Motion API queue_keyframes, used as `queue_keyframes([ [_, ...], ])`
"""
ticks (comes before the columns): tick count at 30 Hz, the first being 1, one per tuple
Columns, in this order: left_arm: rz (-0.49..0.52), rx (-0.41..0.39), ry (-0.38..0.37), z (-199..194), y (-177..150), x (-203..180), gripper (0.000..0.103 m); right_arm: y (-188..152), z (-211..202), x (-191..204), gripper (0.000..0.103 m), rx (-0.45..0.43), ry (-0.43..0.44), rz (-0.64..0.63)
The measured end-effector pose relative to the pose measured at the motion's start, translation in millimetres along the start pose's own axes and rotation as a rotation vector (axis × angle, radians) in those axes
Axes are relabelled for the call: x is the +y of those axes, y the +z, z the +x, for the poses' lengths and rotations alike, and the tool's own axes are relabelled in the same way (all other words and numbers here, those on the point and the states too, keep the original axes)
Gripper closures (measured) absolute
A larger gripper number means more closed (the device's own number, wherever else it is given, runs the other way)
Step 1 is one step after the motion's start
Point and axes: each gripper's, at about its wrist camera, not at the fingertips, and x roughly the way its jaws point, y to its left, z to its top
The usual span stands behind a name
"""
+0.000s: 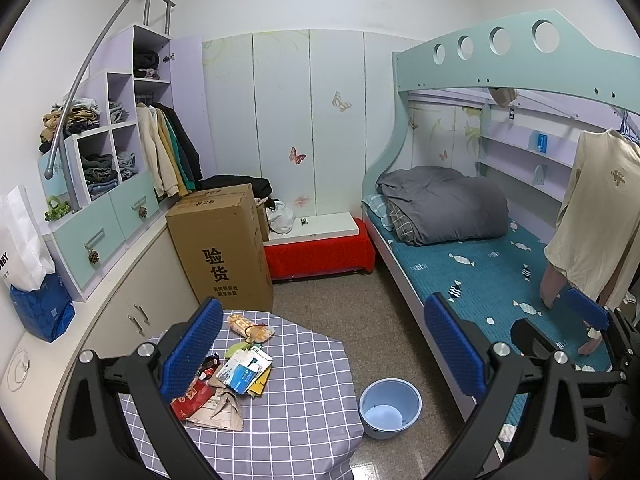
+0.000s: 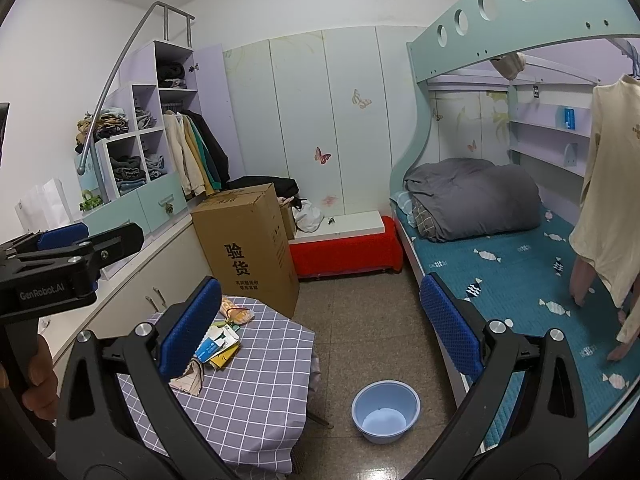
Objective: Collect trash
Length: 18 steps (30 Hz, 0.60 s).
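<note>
— Writing anywhere?
— "验货" and "826" on the cardboard box (image 1: 224, 244). Crumpled paper trash (image 1: 228, 376) lies on the checked tablecloth (image 1: 288, 412); round plastic basin (image 1: 390, 408) on the floor.
— Claws?
— Left gripper (image 1: 324, 348) and right gripper (image 2: 320, 328) both spread wide, holding nothing.

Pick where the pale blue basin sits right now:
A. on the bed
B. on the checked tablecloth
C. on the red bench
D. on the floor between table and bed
D: the pale blue basin stands on the floor, right of the table and left of the bed.
</note>
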Motion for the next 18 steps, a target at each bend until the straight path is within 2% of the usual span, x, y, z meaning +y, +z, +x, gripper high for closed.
queue_keyframes([
  [18, 0.010, 0.002, 0.003, 2, 1, -6, 0.004, -7, 0, -12, 0.006, 0.009, 0.009, 0.014],
])
